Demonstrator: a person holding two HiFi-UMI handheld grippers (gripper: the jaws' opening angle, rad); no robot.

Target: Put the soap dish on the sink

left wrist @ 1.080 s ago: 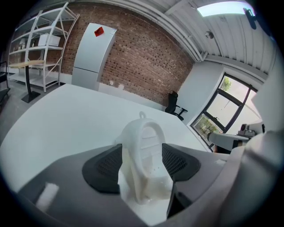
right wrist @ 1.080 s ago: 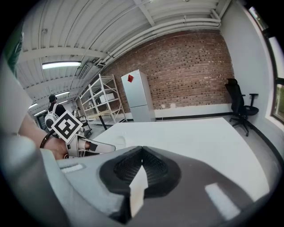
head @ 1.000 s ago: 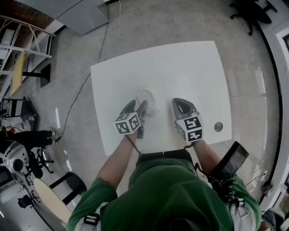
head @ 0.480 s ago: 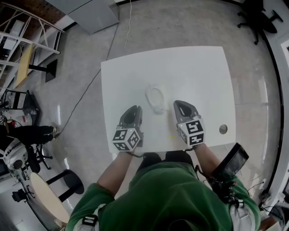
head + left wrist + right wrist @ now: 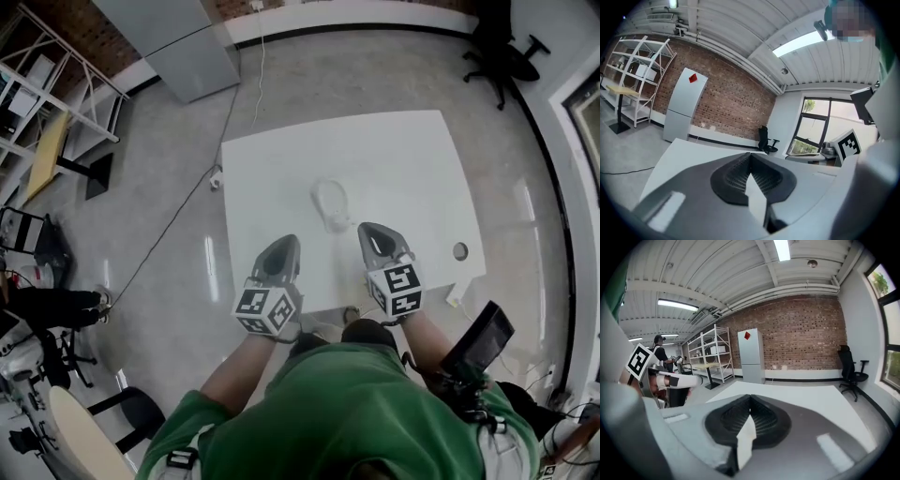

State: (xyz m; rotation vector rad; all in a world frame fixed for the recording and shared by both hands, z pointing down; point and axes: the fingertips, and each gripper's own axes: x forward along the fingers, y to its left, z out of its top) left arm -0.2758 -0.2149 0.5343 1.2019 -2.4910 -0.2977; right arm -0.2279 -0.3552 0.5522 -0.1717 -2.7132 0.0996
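1. The left tool is hovering over the worktop's near edge. Its jaws have just been closing and are now meeting with nothing between them.
2. The right tool is hovering alongside, its jaws together and empty.
3. The white soap dish is lying on the worktop just ahead of both tools, touching neither.

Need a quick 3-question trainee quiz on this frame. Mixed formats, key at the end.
1. True or false: the left hand-held gripper holds the soap dish.
2. Multiple choice: the soap dish lies A) on the white table, B) in a sink, C) in a drawer.
3. Fill in: the jaws of the right hand-held gripper are ____.
Key: 1 false, its jaws are shut on nothing; 2 A; 3 shut, with nothing between them.
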